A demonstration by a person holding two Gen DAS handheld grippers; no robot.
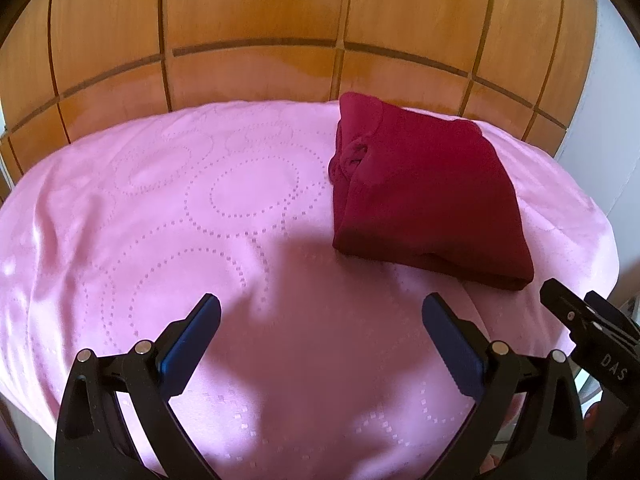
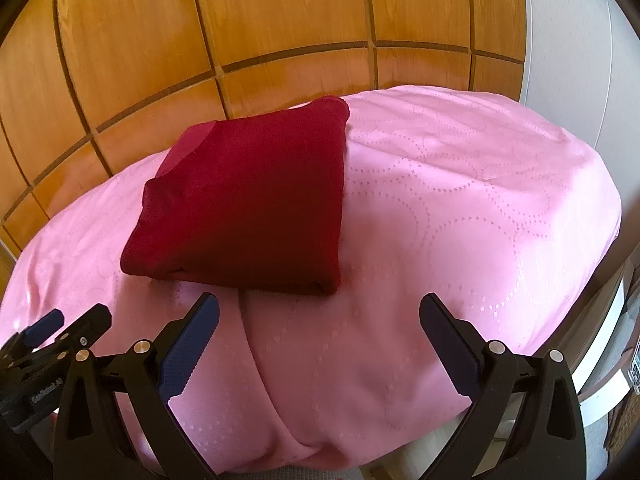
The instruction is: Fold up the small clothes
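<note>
A dark red garment (image 1: 424, 192) lies folded into a thick rectangle on the pink cloth (image 1: 200, 216). It also shows in the right wrist view (image 2: 248, 204), left of centre. My left gripper (image 1: 320, 308) is open and empty, held over the cloth to the near left of the garment. My right gripper (image 2: 318, 308) is open and empty, just in front of the garment's near edge. The right gripper's tip shows at the right edge of the left wrist view (image 1: 588, 316). The left gripper's tip shows at the lower left of the right wrist view (image 2: 64, 328).
The pink cloth (image 2: 460, 208) covers a table. A wooden panelled wall (image 1: 256, 28) stands right behind it. A white wall (image 2: 568, 52) is at the right. The cloth has a long crease (image 2: 260, 360) running toward me.
</note>
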